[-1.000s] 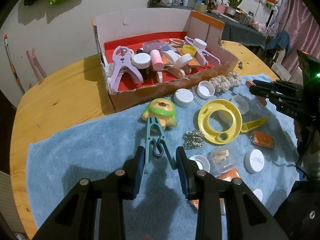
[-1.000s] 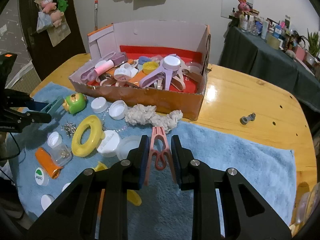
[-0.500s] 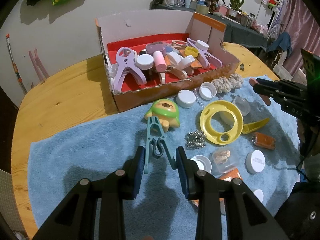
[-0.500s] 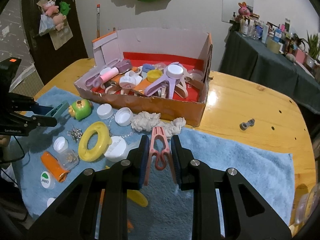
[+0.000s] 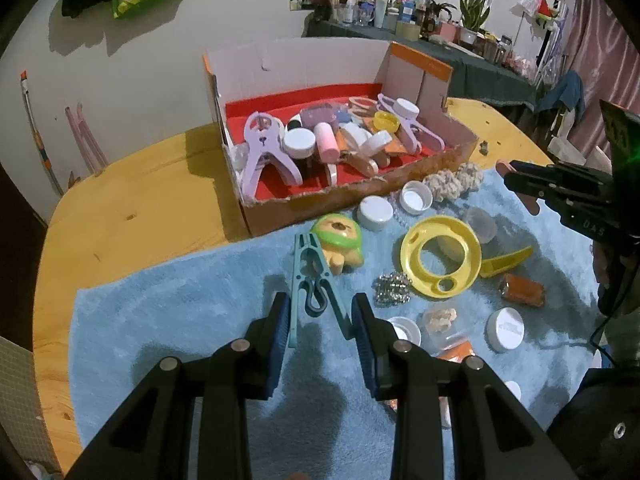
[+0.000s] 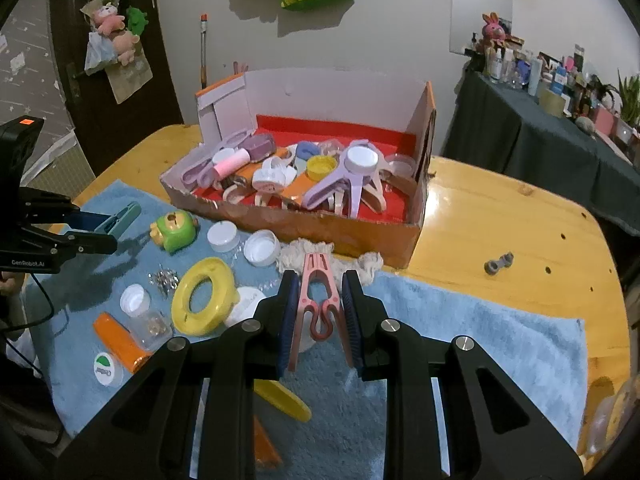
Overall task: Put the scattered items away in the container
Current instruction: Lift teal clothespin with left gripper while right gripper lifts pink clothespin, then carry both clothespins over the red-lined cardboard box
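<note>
My left gripper (image 5: 320,324) is shut on a teal clothespin (image 5: 310,280), held above the blue towel (image 5: 180,320). My right gripper (image 6: 318,312) is shut on a pink clothespin (image 6: 316,292), also off the towel. The cardboard box (image 5: 352,200) with a red floor stands beyond both and holds purple clamps, jars and caps; it also shows in the right wrist view (image 6: 320,232). Loose on the towel lie a green bear toy (image 5: 340,240), a yellow ring (image 5: 440,260), white caps (image 5: 374,213) and an orange tube (image 6: 120,340).
The towel covers a round wooden table (image 5: 120,220). A small grey metal part (image 6: 498,264) lies on the bare wood to the right of the box. A white scrunchie (image 6: 320,256) lies against the box front. A cluttered dark side table (image 6: 560,140) stands behind.
Both grippers have risen and come closer to the box with their clothespins still held. Items on the towel have not moved.
</note>
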A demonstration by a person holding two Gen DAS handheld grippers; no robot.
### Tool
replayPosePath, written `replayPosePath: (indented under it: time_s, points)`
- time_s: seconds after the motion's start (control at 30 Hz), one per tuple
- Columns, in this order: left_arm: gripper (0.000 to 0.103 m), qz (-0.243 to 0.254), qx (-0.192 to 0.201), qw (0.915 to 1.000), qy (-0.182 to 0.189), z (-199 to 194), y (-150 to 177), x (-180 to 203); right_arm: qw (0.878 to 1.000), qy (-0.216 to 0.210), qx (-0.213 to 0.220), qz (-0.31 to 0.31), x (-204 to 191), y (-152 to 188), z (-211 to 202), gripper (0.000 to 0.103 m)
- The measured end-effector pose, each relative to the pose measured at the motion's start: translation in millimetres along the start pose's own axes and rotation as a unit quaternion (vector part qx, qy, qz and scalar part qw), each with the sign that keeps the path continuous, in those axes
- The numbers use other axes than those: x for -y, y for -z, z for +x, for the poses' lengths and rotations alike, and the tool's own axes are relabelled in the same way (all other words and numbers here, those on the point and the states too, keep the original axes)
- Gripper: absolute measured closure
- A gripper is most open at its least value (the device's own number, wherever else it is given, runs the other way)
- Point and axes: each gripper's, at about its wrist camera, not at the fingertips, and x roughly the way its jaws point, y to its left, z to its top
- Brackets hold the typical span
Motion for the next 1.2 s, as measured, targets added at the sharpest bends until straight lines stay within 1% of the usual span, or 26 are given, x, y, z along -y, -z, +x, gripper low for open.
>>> replayPosePath:
  time_s: [0.3,0.63,0.97,1.2]
  points:
    - [0.069,0.004,0.017,0.9998,0.001,-9,-8,3,1.0,-0.007,0.013,-0.009,-8,-16,-3,0.081]
    - [0.069,0.015,0.043,0.9989,0.007,-20,-27,14,0.999,-0.016,0.025,-0.02,-16,-33,-4,0.081]
    - [0.069,0.035,0.073,0.9967,0.008,-26,-57,30,0.998,-0.026,0.043,-0.035,-25,-61,-2,0.081]
    - [0.069,0.03,0.086,0.9958,0.011,-22,-78,28,0.997,-0.03,0.047,-0.045,-29,-82,6,0.081]
